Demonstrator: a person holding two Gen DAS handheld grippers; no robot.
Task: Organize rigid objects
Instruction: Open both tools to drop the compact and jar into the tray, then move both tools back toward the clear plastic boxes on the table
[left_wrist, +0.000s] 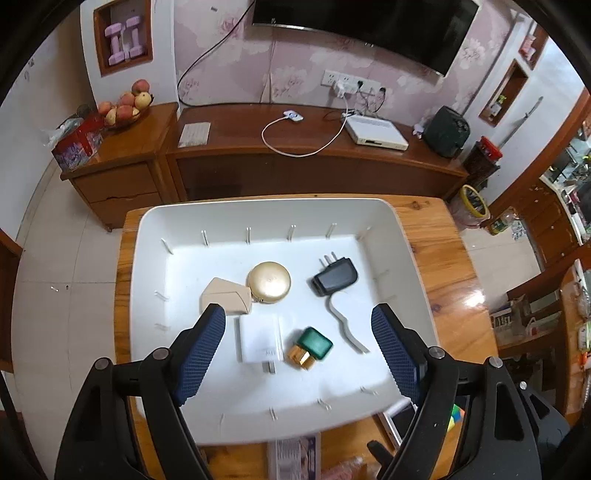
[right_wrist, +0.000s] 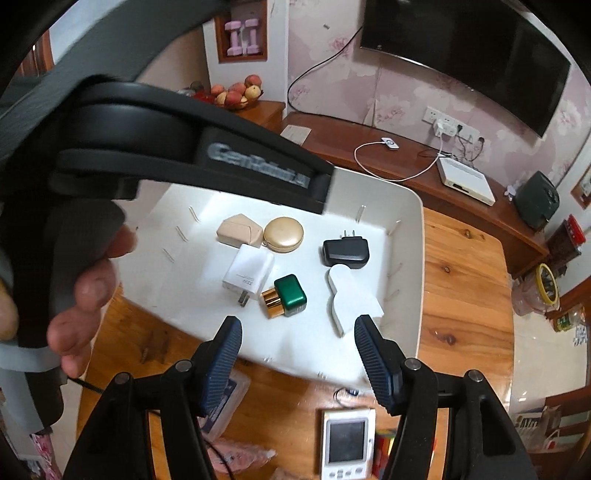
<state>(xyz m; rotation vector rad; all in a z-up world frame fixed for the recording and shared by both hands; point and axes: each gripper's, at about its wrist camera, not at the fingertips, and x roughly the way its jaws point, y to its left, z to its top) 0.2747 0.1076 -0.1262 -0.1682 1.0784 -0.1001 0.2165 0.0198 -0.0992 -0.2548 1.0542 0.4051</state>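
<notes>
A white tray (left_wrist: 155, 236) on the wooden table holds a beige case (left_wrist: 223, 295), a round gold compact (left_wrist: 269, 282), a white charger (left_wrist: 260, 339), a green and gold bottle (left_wrist: 310, 347), a black plug adapter (left_wrist: 334, 277) and a white curved piece (left_wrist: 345, 325). My left gripper (left_wrist: 299, 325) is open and empty above the tray's near half. My right gripper (right_wrist: 297, 328) is open and empty above the tray's near edge (right_wrist: 419, 295). The same items show there: white charger (right_wrist: 249, 273), green bottle (right_wrist: 290, 295), white piece (right_wrist: 351, 295). The left gripper's body and the hand holding it (right_wrist: 85, 295) fill the upper left.
On the table in front of the tray lie a white device with a screen (right_wrist: 345, 443), a clear plastic box (right_wrist: 225, 402), a coloured cube (left_wrist: 456, 415) and a booklet (left_wrist: 293, 458). A wooden TV cabinet (left_wrist: 295, 166) stands behind the table.
</notes>
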